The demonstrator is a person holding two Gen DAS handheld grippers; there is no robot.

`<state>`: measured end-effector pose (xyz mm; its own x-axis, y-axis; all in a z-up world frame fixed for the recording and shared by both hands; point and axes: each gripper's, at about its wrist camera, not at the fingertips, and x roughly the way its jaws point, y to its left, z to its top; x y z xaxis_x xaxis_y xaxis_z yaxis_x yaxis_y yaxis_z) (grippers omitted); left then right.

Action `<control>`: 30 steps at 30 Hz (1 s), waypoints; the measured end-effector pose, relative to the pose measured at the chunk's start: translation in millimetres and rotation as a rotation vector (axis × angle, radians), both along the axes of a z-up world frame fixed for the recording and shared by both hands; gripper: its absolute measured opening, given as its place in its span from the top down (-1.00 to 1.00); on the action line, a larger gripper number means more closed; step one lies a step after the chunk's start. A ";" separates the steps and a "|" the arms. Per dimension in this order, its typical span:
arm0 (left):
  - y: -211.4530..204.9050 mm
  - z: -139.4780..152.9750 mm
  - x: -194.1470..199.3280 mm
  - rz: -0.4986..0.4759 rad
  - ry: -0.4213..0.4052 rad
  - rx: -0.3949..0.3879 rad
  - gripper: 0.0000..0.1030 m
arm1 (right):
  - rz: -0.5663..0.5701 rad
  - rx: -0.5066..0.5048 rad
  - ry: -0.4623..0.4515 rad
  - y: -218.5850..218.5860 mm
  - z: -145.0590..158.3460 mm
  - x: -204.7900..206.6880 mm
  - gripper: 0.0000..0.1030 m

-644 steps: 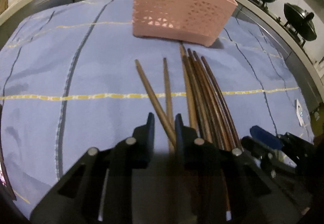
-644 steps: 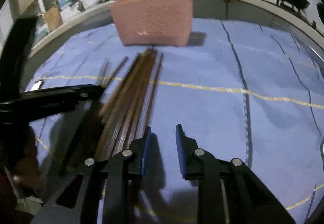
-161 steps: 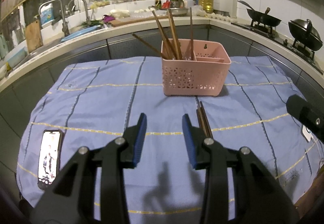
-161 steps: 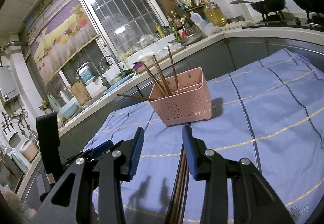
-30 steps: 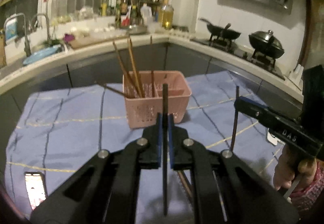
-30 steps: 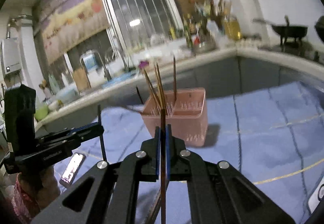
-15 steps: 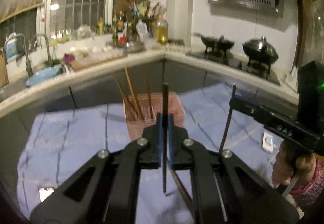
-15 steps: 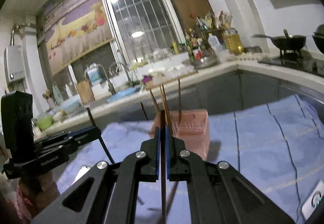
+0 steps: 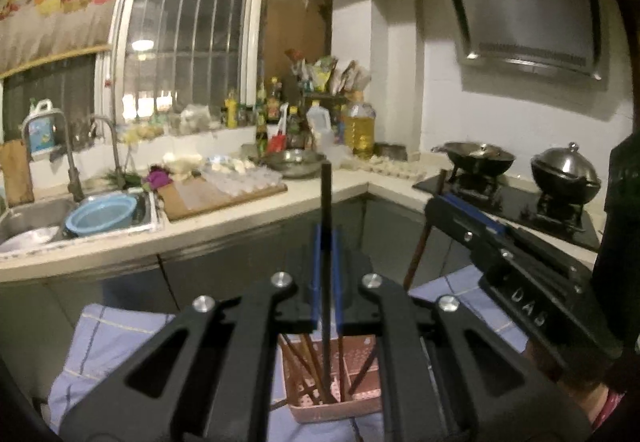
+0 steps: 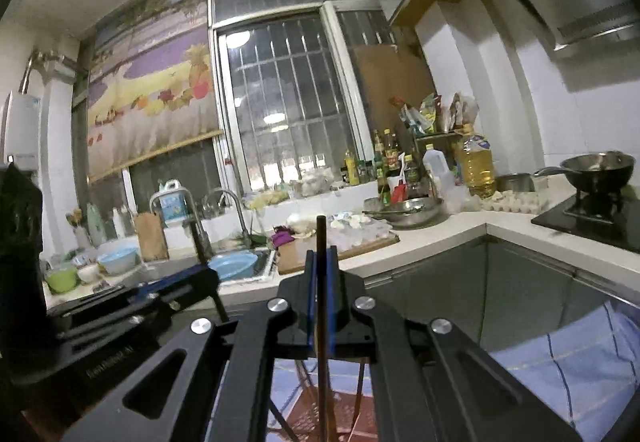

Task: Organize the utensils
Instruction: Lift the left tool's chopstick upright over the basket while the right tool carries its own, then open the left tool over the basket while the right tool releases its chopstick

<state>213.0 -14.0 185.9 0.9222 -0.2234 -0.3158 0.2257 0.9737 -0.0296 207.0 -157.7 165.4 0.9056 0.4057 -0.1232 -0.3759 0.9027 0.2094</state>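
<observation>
My left gripper (image 9: 326, 242) is shut on a dark chopstick (image 9: 326, 194) that stands upright, its lower end over the pink basket (image 9: 340, 413). Several chopsticks lean inside that basket. In the right wrist view my right gripper (image 10: 320, 270) is shut on a dark brown chopstick (image 10: 320, 238), also upright above the pink basket (image 10: 348, 412). Each gripper shows in the other's view: the right gripper (image 9: 436, 204) with its brown chopstick (image 9: 418, 250) at the right, the left gripper (image 10: 206, 276) at the left. Both hang high above the blue checked cloth (image 9: 108, 338).
A white counter (image 9: 120, 246) runs behind with a sink (image 9: 24, 218), a blue bowl (image 9: 104, 214), a cutting board (image 9: 224, 194) and bottles. A stove (image 9: 520, 202) with a wok and a lidded pot stands at the right. A person's hand (image 9: 600, 398) holds the right gripper.
Both grippers have risen and moved forward with their chopsticks still held. The basket has dropped to the bottom of both views and more of the wall and window shows.
</observation>
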 end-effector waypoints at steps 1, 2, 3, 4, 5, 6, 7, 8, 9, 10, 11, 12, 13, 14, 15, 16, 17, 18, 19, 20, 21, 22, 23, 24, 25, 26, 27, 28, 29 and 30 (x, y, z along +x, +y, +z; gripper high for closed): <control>-1.0 -4.9 6.6 0.000 0.015 0.001 0.90 | 0.003 -0.016 0.013 3.7 -7.9 10.9 0.91; -1.4 -14.1 14.5 0.000 0.035 0.004 0.90 | 0.006 -0.026 0.027 6.7 -16.3 15.8 0.91; -1.3 -24.0 20.7 0.000 0.056 0.007 0.90 | 0.011 -0.033 0.045 8.4 -24.5 21.3 0.91; -1.8 -32.2 24.6 -0.003 0.072 0.008 0.90 | 0.017 -0.038 0.065 9.5 -33.6 26.1 0.91; -2.8 -42.0 28.5 -0.008 0.093 0.012 0.90 | 0.027 -0.041 0.091 10.4 -44.6 31.4 0.91; -4.4 -50.7 32.8 -0.012 0.113 0.019 0.90 | 0.034 -0.045 0.109 11.8 -54.0 33.2 0.90; -7.0 -61.3 35.9 -0.008 0.134 0.035 0.90 | 0.037 -0.047 0.135 11.6 -65.5 37.5 0.90; -9.4 -70.0 37.6 0.001 0.153 0.049 0.85 | 0.041 -0.045 0.155 12.2 -73.1 39.0 0.89; -10.7 -76.2 39.7 0.005 0.174 0.057 0.71 | 0.054 -0.035 0.187 12.4 -80.5 40.3 0.88; -11.0 -80.7 40.6 0.004 0.195 0.058 0.66 | 0.072 -0.017 0.222 11.5 -86.4 42.3 0.88; -10.3 -81.6 39.1 0.004 0.199 0.054 0.64 | 0.086 0.010 0.255 8.8 -90.3 44.0 0.87; -9.1 -81.4 36.7 0.005 0.194 0.050 0.64 | 0.089 0.034 0.273 5.8 -91.1 43.2 0.86; -7.6 -75.3 30.9 0.007 0.177 0.043 0.64 | 0.090 0.048 0.275 3.8 -89.1 39.3 0.85; -6.4 -70.2 27.2 0.007 0.165 0.037 0.64 | 0.090 0.055 0.267 2.6 -85.3 34.0 0.81; -5.0 -63.1 21.3 0.008 0.148 0.028 0.63 | 0.088 0.063 0.256 1.2 -79.4 28.2 0.71; -2.8 -52.9 14.0 0.010 0.125 0.016 0.61 | 0.087 0.069 0.244 -0.3 -72.9 23.3 0.62; -0.1 -41.2 4.6 0.013 0.097 0.003 0.54 | 0.088 0.077 0.230 -2.1 -64.0 15.9 0.43; 1.0 -34.4 -1.7 0.015 0.082 -0.005 0.50 | 0.088 0.085 0.213 -4.3 -56.1 8.6 0.28; 3.4 -23.9 -12.7 0.015 0.056 -0.019 0.50 | 0.084 0.097 0.184 -7.1 -45.7 -2.9 0.24; 5.3 -15.3 -22.9 0.011 0.035 -0.032 0.50 | 0.084 0.104 0.162 -9.9 -38.2 -10.6 0.23; 8.1 -6.1 -37.2 0.003 0.008 -0.047 0.50 | 0.087 0.108 0.142 -11.9 -31.2 -20.0 0.23; 9.8 -1.5 -46.9 -0.002 -0.008 -0.054 0.50 | 0.094 0.113 0.119 -14.3 -22.7 -34.5 0.23; 12.1 3.5 -62.2 -0.010 -0.030 -0.059 0.50 | 0.097 0.118 0.105 -16.7 -19.2 -45.0 0.23; 13.2 4.9 -70.4 -0.014 -0.041 -0.059 0.50 | 0.100 0.124 0.090 -19.2 -17.2 -58.6 0.23; 15.5 3.6 -87.6 -0.017 -0.059 -0.056 0.50 | 0.103 0.130 0.080 -22.6 -18.7 -73.3 0.23; 16.8 0.2 -98.3 -0.015 -0.065 -0.051 0.43 | 0.101 0.135 0.078 -26.3 -22.1 -84.2 0.23; 18.1 -7.8 -111.1 -0.009 -0.067 -0.043 0.32 | 0.093 0.138 0.082 -29.1 -28.6 -95.2 0.23; 18.1 -16.4 -119.2 0.001 -0.060 -0.035 0.29 | 0.082 0.139 0.094 -32.2 -39.2 -107.6 0.23; 17.7 -26.8 -126.5 0.014 -0.050 -0.019 0.28 | 0.065 0.139 0.118 -35.2 -55.3 -121.4 0.23; 14.1 -48.4 -136.8 0.043 -0.025 0.026 0.27 | 0.050 0.136 0.146 -36.9 -71.6 -132.6 0.22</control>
